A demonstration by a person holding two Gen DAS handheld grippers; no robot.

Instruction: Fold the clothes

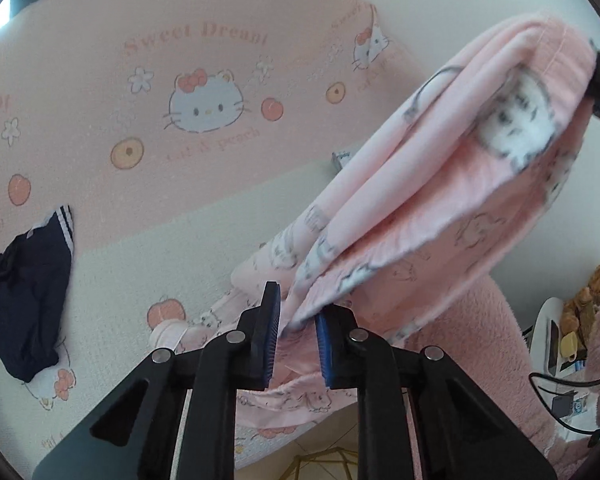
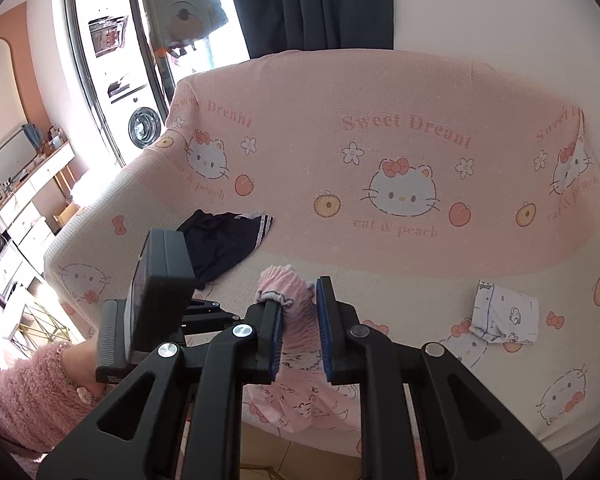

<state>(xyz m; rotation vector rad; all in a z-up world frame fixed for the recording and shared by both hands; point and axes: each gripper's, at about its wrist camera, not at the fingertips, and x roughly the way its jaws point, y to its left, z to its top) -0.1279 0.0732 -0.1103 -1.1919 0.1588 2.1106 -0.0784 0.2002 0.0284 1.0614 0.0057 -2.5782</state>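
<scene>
A pink garment with a cat print (image 1: pixel 432 208) hangs stretched in the air over the sofa. In the left wrist view its lower edge runs down between the blue pads of my left gripper (image 1: pixel 300 340), which is shut on it. Its top end is bunched at the upper right, where the dark tip of my right gripper (image 1: pixel 598 80) holds it. In the right wrist view my right gripper (image 2: pixel 300 332) is shut on a gathered fold of the pink garment (image 2: pixel 288 320), and the rest drapes below the fingers. The left tool's black body (image 2: pixel 156 300) sits just left, held by a hand in a fluffy pink sleeve (image 2: pixel 24 392).
The sofa wears a pink and cream cat-print cover (image 2: pixel 400 152). Dark navy shorts with white stripes (image 2: pixel 220 244) lie on the seat's left, and a folded white printed garment (image 2: pixel 504 316) on its right. A gold wire rack (image 2: pixel 40 328) stands on the floor to the left. Plush toys (image 1: pixel 584 300) sit right.
</scene>
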